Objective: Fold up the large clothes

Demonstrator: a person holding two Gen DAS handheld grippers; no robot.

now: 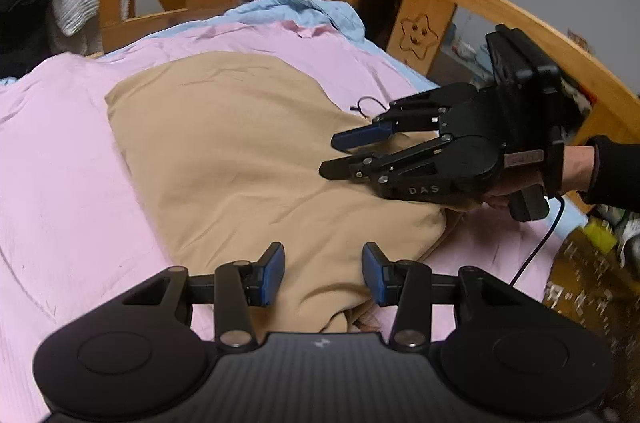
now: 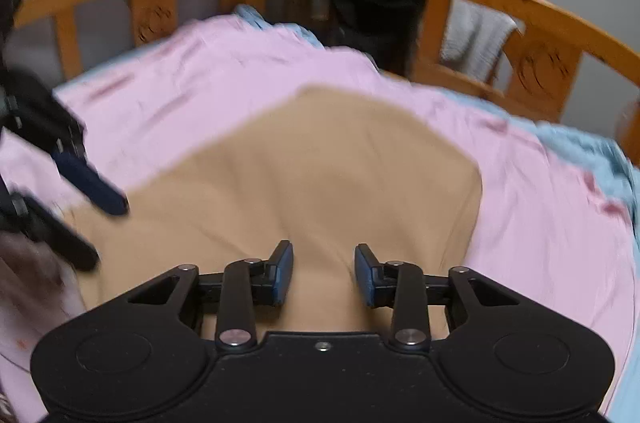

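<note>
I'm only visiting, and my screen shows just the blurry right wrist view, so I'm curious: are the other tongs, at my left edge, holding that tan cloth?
Observer: No. In the left wrist view, the left tongs stand open above the bunched near end of the tan fabric garment and pinch nothing.
Visitor: Who carries my tongs?
Observer: A hand in a black sleeve holds the right tongs, which are open over the garment's right side.
Visitor: Is anything lying near the cloth?
Observer: A thin black cord loop sits by its far right edge.
</note>
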